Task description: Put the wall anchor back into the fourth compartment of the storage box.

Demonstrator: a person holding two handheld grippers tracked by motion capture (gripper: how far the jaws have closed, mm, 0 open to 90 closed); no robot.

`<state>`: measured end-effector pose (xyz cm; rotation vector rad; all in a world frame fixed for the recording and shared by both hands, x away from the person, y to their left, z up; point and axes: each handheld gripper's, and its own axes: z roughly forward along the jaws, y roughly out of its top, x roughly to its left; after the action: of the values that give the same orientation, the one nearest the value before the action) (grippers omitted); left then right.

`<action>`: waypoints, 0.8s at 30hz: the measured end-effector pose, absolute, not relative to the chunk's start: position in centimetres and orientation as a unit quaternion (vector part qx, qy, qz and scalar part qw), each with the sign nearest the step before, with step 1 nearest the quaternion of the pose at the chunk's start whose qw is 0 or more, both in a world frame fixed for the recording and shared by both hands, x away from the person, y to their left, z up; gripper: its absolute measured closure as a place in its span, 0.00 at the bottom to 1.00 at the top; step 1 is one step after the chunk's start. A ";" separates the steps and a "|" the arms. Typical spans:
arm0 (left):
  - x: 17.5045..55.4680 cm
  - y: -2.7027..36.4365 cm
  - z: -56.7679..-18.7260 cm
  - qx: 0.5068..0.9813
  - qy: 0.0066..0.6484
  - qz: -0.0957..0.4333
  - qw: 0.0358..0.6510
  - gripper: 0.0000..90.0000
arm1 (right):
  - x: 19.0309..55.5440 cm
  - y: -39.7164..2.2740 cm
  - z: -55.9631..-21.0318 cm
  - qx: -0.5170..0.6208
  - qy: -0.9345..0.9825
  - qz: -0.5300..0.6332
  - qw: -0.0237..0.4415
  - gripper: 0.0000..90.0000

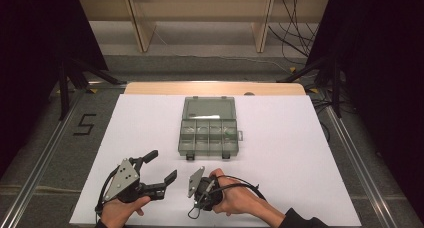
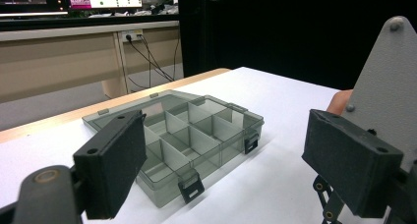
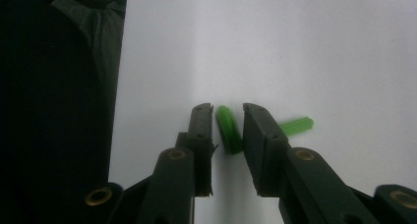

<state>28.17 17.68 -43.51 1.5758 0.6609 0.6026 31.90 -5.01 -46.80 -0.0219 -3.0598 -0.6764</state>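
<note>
Two green wall plugs lie on the white table sheet: first plug sits between the right gripper jaws, which stand narrow around it with slim gaps visible, pads not clearly pressing; second plug lies just beside at 3 o'clock of the right jaw. Right gripper points down near the front edge. Left gripper sits at 9 o'clock of it, jaws spread wide, nothing between. Compartment box, lid open, rests at 12 o'clock, well apart.
</note>
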 end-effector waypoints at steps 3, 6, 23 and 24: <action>28.2 17.7 -43.5 0.686 0.285 0.264 0.615 0.18 | 31.8 -4.8 -46.7 -0.007 -0.978 -0.208 0.006 0.88; 28.2 17.7 -43.5 0.686 0.285 0.264 0.615 0.18 | 31.8 -4.7 -46.7 -0.001 -0.979 -0.205 0.006 0.92; 28.2 17.7 -43.5 0.684 0.286 0.264 0.617 0.18 | 32.7 -5.9 -44.2 -0.010 -0.973 -0.229 -0.024 0.93; 28.2 17.7 -43.5 0.684 0.286 0.264 0.617 0.18 | 33.0 -6.0 -44.0 -0.008 -0.972 -0.234 -0.028 0.93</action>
<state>28.21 17.73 -43.49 1.5747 0.6593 0.6071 32.98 -6.02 -43.98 -0.0270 -3.1086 -0.7485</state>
